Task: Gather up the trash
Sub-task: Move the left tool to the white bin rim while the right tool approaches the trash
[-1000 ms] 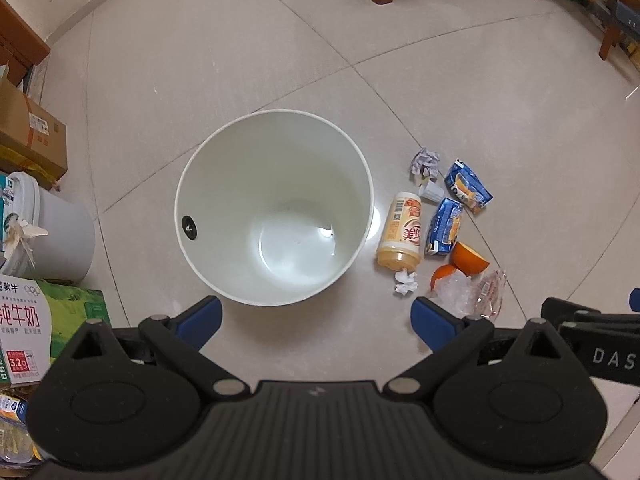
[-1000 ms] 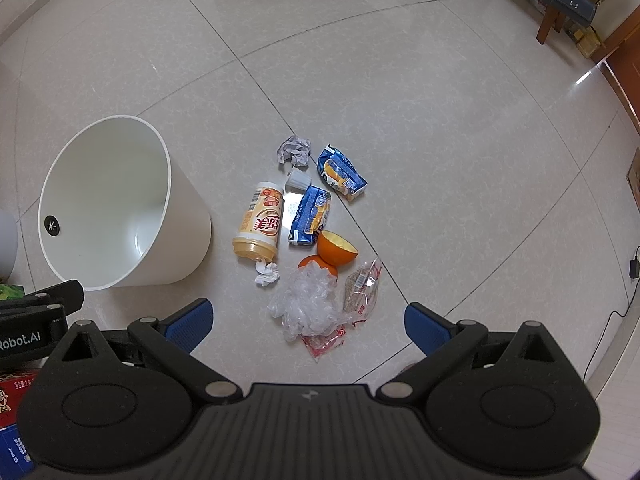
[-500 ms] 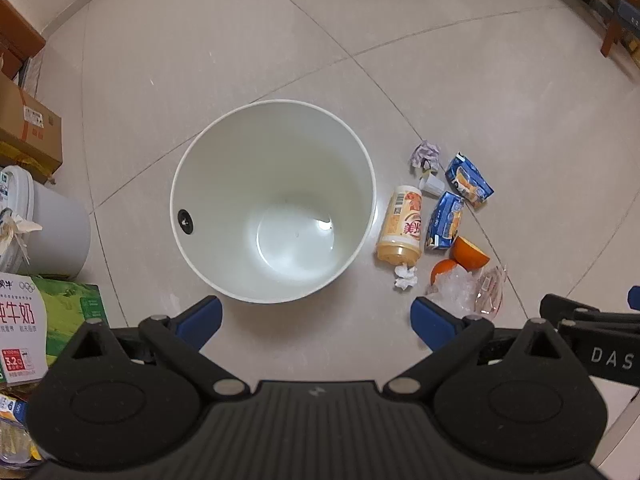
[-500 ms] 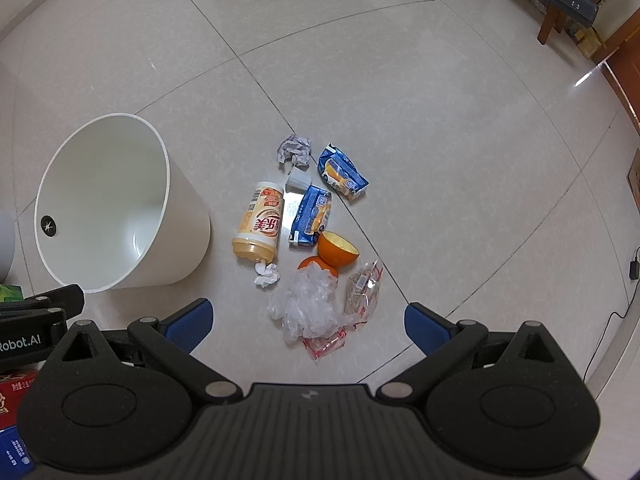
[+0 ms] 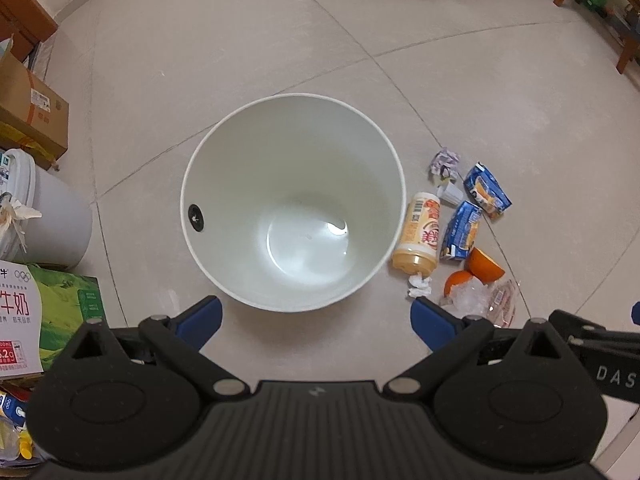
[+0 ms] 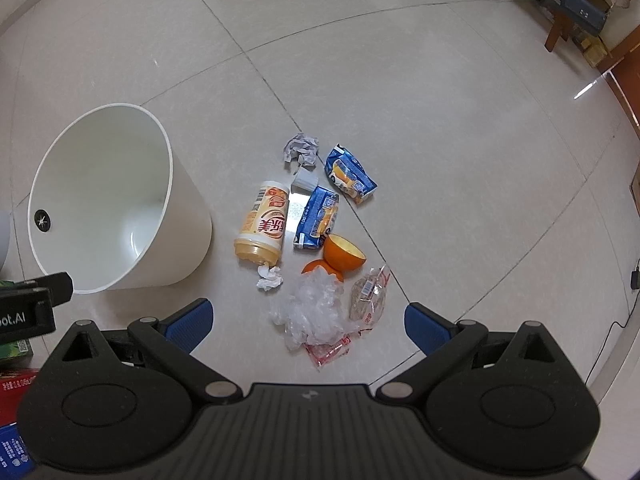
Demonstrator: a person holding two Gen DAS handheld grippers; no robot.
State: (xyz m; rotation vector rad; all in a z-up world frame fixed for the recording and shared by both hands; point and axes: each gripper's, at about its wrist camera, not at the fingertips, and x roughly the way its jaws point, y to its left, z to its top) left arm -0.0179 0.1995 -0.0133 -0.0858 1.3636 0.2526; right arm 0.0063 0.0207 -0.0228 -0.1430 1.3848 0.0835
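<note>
Two grippers held above the floor, both with fingers spread wide and nothing between them: left gripper (image 5: 316,316) over the white bin (image 5: 394,184), right gripper (image 6: 308,316) over the litter. Nothing collected yet, judging by the bare bin bottom; opening step, likely choosing a first piece. Nearest the right fingers: crumpled clear plastic (image 6: 316,312), a clear wrapper (image 6: 368,294) touching it, a small tissue wad (image 6: 269,277). Farther out: orange halves (image 6: 344,254), a tipped yellow bottle (image 6: 264,224) with red Chinese print, two blue packets (image 6: 318,216), crumpled paper (image 6: 302,148). Next move probably calls for lowering onto the plastic and pinching. Readable: "DAS" and "oot.AI" on the gripper bodies; Chinese characters on a milk carton (image 5: 48,320), far left.
</note>
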